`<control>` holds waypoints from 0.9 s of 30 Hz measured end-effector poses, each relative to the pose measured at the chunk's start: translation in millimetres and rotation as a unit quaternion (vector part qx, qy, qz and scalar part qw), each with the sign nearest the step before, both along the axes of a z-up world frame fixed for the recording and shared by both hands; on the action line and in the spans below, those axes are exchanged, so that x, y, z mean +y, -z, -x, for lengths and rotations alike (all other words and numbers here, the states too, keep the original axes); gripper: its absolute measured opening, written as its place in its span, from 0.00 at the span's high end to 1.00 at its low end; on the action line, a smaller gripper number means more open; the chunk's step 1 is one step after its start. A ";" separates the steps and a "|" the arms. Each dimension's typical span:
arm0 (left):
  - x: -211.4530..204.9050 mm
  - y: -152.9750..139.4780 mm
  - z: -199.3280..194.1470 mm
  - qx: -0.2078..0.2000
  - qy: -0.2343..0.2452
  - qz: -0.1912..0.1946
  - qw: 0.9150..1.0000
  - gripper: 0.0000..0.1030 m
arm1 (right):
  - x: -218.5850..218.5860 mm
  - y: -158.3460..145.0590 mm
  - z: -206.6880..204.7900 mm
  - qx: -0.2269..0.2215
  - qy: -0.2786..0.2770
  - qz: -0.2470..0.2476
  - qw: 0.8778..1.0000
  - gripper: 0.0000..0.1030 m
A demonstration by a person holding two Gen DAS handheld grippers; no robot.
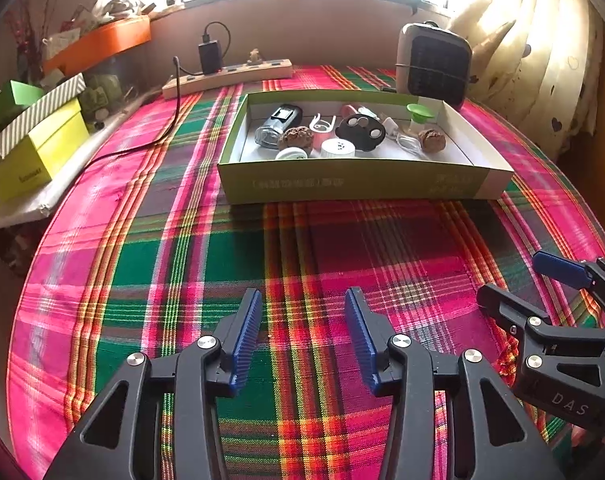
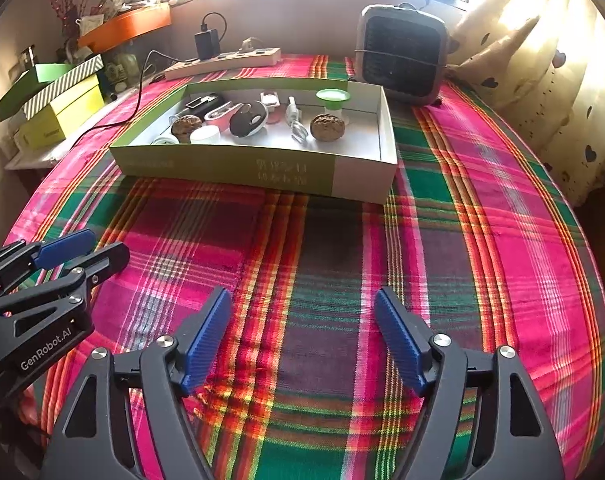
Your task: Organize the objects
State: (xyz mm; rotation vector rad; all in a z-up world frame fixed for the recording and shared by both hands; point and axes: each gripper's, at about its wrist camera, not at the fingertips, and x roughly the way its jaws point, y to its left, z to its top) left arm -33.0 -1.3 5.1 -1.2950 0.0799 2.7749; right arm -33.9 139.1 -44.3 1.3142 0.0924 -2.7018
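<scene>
In the left wrist view, the left gripper (image 1: 302, 336) is held above the plaid-covered surface (image 1: 150, 264), its blue fingers (image 1: 244, 340) spread with nothing between them. The green box (image 1: 354, 182) lies well ahead, filled with small objects, among them a black disc (image 1: 360, 132) and two brown lumps.

In the right wrist view, the right gripper (image 2: 302, 340) is likewise seen with fingers spread wide and empty. The box is found further back, a heater (image 2: 402, 56) just behind it.
</scene>
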 end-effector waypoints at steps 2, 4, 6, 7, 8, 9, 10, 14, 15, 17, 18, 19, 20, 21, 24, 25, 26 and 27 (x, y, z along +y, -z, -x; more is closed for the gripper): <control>0.0 0.0 -0.2 0.000 0.000 -0.001 1.000 0.59 | -0.6 0.4 0.5 -0.001 0.000 -0.001 1.000 0.26; -0.1 -0.1 0.0 -0.001 0.000 -0.003 1.000 0.59 | -0.7 0.7 0.3 -0.001 -0.001 -0.001 1.000 0.25; -0.5 0.0 -0.1 -0.001 0.000 -0.005 1.000 0.59 | -1.1 0.6 0.5 -0.001 -0.001 -0.001 1.000 0.25; -0.4 0.0 -0.1 -0.001 0.000 -0.005 1.000 0.59 | -1.3 0.7 0.4 -0.001 -0.001 -0.001 1.000 0.25; -0.2 0.0 -0.2 -0.001 0.000 -0.004 1.000 0.59 | -1.3 0.7 0.4 -0.001 -0.001 -0.002 1.000 0.25; -0.4 0.0 -0.2 -0.001 0.000 -0.004 1.000 0.59 | -1.0 0.6 0.6 -0.001 -0.001 -0.003 1.000 0.25; -0.4 0.0 -0.1 -0.001 0.000 -0.004 1.000 0.59 | -1.2 0.8 0.6 -0.001 0.000 -0.004 1.000 0.24; -0.3 0.1 -0.2 -0.001 0.000 -0.005 1.000 0.59 | -1.4 1.2 1.0 -0.002 0.003 -0.004 1.000 0.23; -0.3 0.1 -0.1 -0.001 0.000 -0.005 1.000 0.59 | -1.7 1.1 1.4 -0.002 0.003 -0.004 1.000 0.23; -0.2 0.1 -0.2 -0.001 0.000 -0.004 1.000 0.59 | -2.0 1.1 1.5 -0.002 0.003 -0.004 1.000 0.23; -0.4 0.1 -0.1 -0.001 0.000 -0.004 1.000 0.59 | -2.2 1.0 1.4 -0.002 0.003 -0.005 1.000 0.23; -0.5 0.1 -0.3 -0.002 0.000 -0.004 1.000 0.59 | -2.1 0.9 1.3 -0.002 0.003 -0.005 1.000 0.23; -0.3 0.1 -0.4 -0.001 0.000 -0.004 1.000 0.59 | -1.9 0.9 1.4 -0.002 0.003 -0.005 1.000 0.22; -0.3 0.2 -0.1 -0.001 0.000 -0.004 1.000 0.59 | -1.8 0.9 1.3 -0.002 0.003 -0.005 1.000 0.22; -0.4 0.2 -0.2 -0.002 0.000 -0.005 1.000 0.59 | -2.0 0.9 1.3 -0.002 0.003 -0.005 1.000 0.22; -0.2 0.2 0.0 -0.002 0.000 -0.004 1.000 0.59 | -1.9 0.9 1.3 -0.002 0.003 -0.005 1.000 0.22; -0.3 0.3 -0.1 -0.002 0.000 -0.004 1.000 0.59 | -2.1 1.0 1.3 -0.002 0.003 -0.005 1.000 0.22; -0.4 0.3 0.0 -0.002 0.000 -0.004 1.000 0.59 | -1.8 0.9 1.3 -0.002 0.003 -0.005 1.000 0.22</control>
